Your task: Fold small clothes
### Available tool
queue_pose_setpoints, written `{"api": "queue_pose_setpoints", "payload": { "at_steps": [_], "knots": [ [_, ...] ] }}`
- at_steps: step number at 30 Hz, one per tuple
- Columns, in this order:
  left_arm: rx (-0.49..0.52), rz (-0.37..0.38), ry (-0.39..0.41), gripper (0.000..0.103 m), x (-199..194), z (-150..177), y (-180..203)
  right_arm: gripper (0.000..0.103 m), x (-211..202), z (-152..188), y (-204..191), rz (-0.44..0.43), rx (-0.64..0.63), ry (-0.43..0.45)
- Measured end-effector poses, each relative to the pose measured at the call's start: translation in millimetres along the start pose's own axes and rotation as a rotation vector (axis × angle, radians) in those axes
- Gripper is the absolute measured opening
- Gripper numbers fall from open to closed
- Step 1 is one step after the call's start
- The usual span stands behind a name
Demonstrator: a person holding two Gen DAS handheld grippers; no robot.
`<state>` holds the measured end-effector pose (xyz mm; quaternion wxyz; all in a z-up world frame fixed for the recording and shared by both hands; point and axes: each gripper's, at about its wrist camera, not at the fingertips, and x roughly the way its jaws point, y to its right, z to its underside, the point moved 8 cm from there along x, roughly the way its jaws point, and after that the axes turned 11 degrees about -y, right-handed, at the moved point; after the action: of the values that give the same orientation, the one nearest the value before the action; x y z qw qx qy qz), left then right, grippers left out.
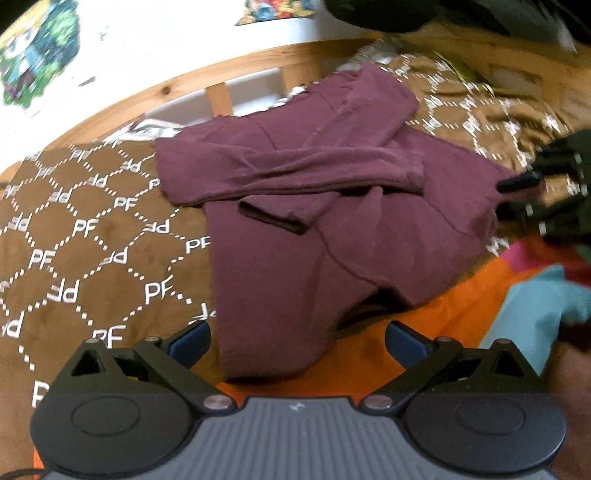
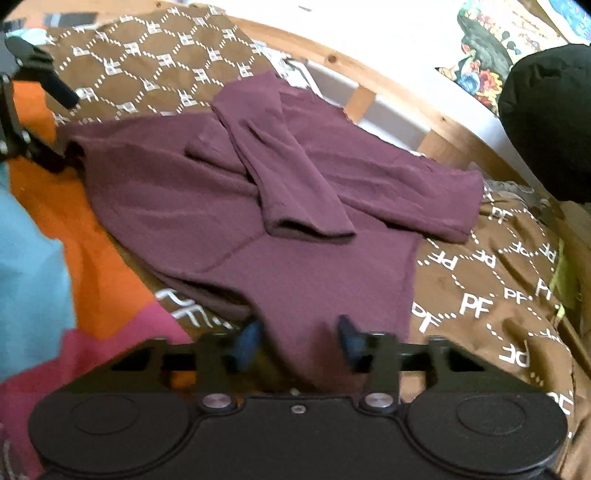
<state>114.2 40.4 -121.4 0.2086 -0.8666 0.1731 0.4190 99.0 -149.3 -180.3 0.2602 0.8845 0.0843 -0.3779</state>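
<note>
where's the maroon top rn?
The maroon top lies centred in both wrist views on the brown PF-print blanket, sleeves folded across it, the near hem between the open left claw.

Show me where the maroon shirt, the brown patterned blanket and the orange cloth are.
maroon shirt (image 1: 280,258): left wrist view, on its body panel.
brown patterned blanket (image 1: 85,229): left wrist view, on a bare patch.
orange cloth (image 2: 96,258): right wrist view, on its flat middle.

I am seeing a brown PF-patterned blanket (image 1: 74,236) covering the bed, a wooden bed frame (image 1: 147,94) running behind it, a white wall (image 1: 166,33) beyond
</note>
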Motion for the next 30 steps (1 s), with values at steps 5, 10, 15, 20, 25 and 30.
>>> {"api": "queue_pose_setpoints", "payload": {
  "at_steps": [5, 10, 15, 20, 25, 30],
  "knots": [
    [0.091, -0.030, -0.004, 0.102, 8, -2, 12, 0.016, -6, -8, 6, -0.075, 0.092, 0.021],
    [0.105, -0.011, -0.020, 0.103, 16, -8, 10, 0.011, -12, -16, 23, -0.150, 0.229, 0.033],
    [0.105, -0.049, -0.031, 0.089, 25, -16, 8, 0.009, -15, -31, 47, -0.228, 0.364, 0.050],
    [0.115, -0.087, -0.028, 0.043, 28, -23, 0, 0.008, -14, -51, 65, -0.278, 0.428, 0.055],
    [-0.004, -0.015, 0.028, 0.008, 15, -35, -20, 0.008, -9, -58, 72, -0.282, 0.429, 0.043],
    [-0.094, 0.039, 0.067, 0.005, 8, -59, -41, 0.009, -4, -51, 70, -0.268, 0.427, 0.027]
  ]
}}
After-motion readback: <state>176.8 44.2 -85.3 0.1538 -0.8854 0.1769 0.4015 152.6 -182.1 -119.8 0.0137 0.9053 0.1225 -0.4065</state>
